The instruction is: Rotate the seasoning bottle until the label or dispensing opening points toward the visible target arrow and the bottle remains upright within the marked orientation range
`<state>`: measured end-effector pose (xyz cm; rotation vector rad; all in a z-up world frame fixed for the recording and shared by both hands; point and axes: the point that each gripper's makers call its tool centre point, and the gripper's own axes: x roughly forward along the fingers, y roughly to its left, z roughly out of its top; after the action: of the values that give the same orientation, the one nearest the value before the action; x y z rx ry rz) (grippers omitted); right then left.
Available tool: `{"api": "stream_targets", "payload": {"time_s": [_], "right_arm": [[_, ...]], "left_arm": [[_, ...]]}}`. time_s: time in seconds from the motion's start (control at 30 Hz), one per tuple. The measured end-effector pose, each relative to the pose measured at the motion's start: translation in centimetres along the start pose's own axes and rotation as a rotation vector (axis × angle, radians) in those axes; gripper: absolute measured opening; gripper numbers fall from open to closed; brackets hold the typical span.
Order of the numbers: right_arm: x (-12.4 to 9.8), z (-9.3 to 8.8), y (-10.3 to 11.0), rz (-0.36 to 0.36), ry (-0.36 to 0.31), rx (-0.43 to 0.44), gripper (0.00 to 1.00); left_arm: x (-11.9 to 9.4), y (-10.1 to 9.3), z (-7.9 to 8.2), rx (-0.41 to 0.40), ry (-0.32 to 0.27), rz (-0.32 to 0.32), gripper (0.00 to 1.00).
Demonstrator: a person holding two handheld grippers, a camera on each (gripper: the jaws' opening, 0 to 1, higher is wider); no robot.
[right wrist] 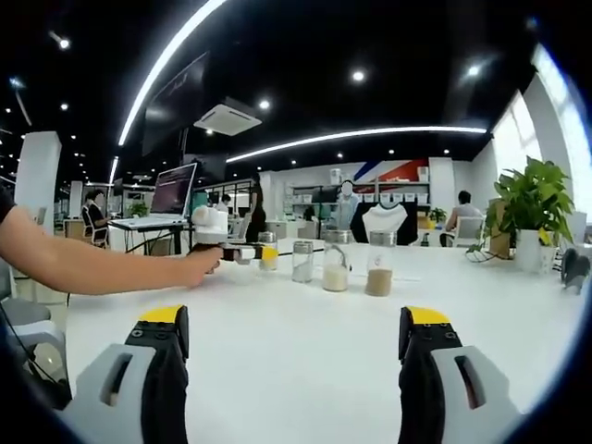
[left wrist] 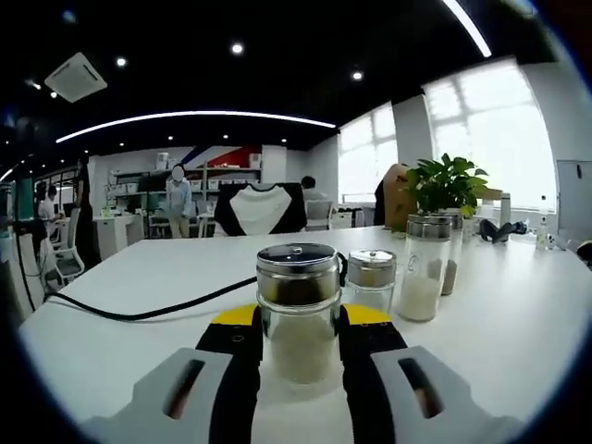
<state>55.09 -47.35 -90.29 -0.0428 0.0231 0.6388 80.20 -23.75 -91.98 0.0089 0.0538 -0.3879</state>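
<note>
In the left gripper view a glass seasoning bottle [left wrist: 298, 310] with a perforated metal lid and pale grains inside stands upright on the white table [left wrist: 120, 305]. My left gripper [left wrist: 301, 324] has its black, yellow-tipped jaws pressed against both sides of it. In the right gripper view the same bottle [right wrist: 268, 252] is small and far off, held by the left gripper [right wrist: 222, 242] in a person's hand [right wrist: 196, 265]. My right gripper [right wrist: 296, 338] hangs low over the table with its jaws wide apart and nothing between them. No arrow mark can be made out.
Three more shakers stand in a row: a short one [left wrist: 372, 277], a tall one with white grains [left wrist: 424, 268] and one with brown grains [left wrist: 451, 259]. A black cable [left wrist: 157, 312] crosses the table. A potted plant [left wrist: 446, 185] and a laptop [right wrist: 173, 196] stand farther back.
</note>
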Motion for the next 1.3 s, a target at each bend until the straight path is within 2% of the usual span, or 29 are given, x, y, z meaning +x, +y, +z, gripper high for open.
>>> {"api": "stream_targets", "payload": {"time_s": [0.17, 0.2, 0.37, 0.57, 0.67, 0.87, 1.0, 1.3], "right_arm": [[0.0, 0.4, -0.2, 0.003, -0.012, -0.003, 0.99], [0.0, 0.4, -0.2, 0.005, -0.013, -0.003, 0.99], [0.3, 0.3, -0.1, 0.007, -0.002, -0.014, 0.99], [0.7, 0.3, 0.1, 0.024, -0.004, -0.02, 0.99], [1.1, 0.3, 0.2, 0.036, -0.003, -0.018, 0.99], [1.8, 0.2, 0.6, 0.066, 0.0, -0.02, 0.98], [2.2, 0.1, 1.0, 0.085, 0.007, -0.027, 0.97], [3.3, -0.2, 1.6, 0.132, 0.017, -0.034, 0.92]], "left_arm": [[-0.6, -0.9, 0.3, -0.001, -0.005, -0.034, 0.33], [-0.9, -1.5, 0.4, 0.002, -0.008, -0.056, 0.33], [-1.3, -2.8, 0.1, 0.027, 0.014, -0.097, 0.33], [-2.2, -4.0, 0.4, 0.008, 0.013, -0.143, 0.33], [-2.9, -5.2, 0.6, -0.003, 0.002, -0.185, 0.33], [-3.8, -6.9, 0.1, 0.029, 0.018, -0.245, 0.33], [-4.5, -8.2, -0.6, 0.082, 0.036, -0.289, 0.33], [-5.8, -11.0, -0.7, 0.066, 0.05, -0.365, 0.34]]}}
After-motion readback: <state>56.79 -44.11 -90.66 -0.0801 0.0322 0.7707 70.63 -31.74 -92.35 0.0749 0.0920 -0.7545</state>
